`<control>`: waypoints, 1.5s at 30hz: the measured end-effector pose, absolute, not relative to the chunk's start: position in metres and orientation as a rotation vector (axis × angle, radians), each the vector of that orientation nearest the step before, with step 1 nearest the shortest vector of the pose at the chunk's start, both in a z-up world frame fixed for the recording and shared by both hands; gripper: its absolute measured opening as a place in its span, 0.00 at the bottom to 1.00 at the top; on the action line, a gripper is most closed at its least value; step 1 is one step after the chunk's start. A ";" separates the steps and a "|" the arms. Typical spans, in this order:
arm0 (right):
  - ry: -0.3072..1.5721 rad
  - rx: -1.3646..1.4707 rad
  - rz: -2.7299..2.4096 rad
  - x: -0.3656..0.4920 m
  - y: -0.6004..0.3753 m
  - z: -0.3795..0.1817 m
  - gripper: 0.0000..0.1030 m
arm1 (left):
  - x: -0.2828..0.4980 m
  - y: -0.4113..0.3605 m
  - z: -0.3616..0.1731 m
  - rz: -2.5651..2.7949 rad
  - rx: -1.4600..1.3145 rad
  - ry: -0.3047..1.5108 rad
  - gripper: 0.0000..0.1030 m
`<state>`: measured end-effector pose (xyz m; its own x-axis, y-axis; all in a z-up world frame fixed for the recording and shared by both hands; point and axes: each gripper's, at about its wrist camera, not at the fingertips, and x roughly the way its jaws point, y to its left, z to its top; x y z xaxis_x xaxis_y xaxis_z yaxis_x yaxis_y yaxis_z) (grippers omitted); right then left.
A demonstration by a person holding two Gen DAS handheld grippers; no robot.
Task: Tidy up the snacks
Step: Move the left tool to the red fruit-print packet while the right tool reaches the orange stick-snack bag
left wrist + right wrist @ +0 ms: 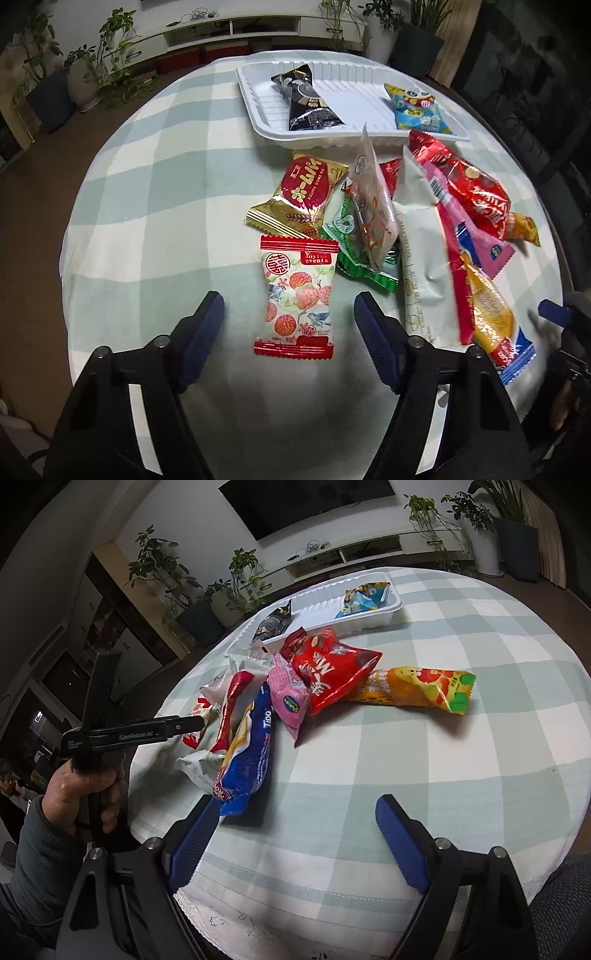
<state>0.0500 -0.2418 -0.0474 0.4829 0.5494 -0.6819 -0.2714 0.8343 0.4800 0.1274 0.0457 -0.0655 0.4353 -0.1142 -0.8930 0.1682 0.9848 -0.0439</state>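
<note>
The left gripper (289, 306) has its blue fingers (207, 317) apart on either side of a white lychee-print packet (297, 295) with red ends; the packet lies flat on the tabletop (147, 206) between them, and neither pad presses on it. Just beyond it lie a red and gold packet (301, 194) and a green packet (347, 240), with a clear packet (371, 206) propped on the green one. To their right a long white packet (421, 251) lies under a red strip, a pink packet (476, 240) and a yellow and blue one (495, 325).

The right gripper (297, 814) also has its fingers (399, 845) apart, empty, over the checked cloth; its left finger sits just beside the end of the blue Tido packet (247, 760). Farther on, a red bag (328, 672) lies across an orange packet (421, 688). A hand (85, 786) holds the other gripper at the pile's left edge.

The white tray (258, 122) stands behind the pile, holding a black packet (308, 101) and a blue and yellow packet (417, 107).
</note>
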 end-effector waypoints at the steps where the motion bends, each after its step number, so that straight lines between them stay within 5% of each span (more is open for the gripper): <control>1: 0.944 0.319 0.510 0.051 -0.242 -0.047 0.86 | 0.130 0.045 -0.069 -0.177 0.063 1.116 0.65; 22: 1.105 -0.422 0.636 0.172 -0.234 -0.045 0.81 | 0.145 0.041 -0.077 -0.189 0.131 1.152 0.60; 27: 1.200 -0.502 0.674 0.189 -0.221 -0.064 0.66 | 0.149 0.040 -0.077 -0.207 0.156 1.159 0.60; 37: 1.249 -0.442 0.698 0.194 -0.228 -0.065 0.57 | 0.151 0.040 -0.078 -0.253 0.198 1.169 0.57; 45: 1.276 -0.437 0.684 0.187 -0.225 -0.061 0.35 | 0.151 0.043 -0.075 -0.279 0.204 1.172 0.35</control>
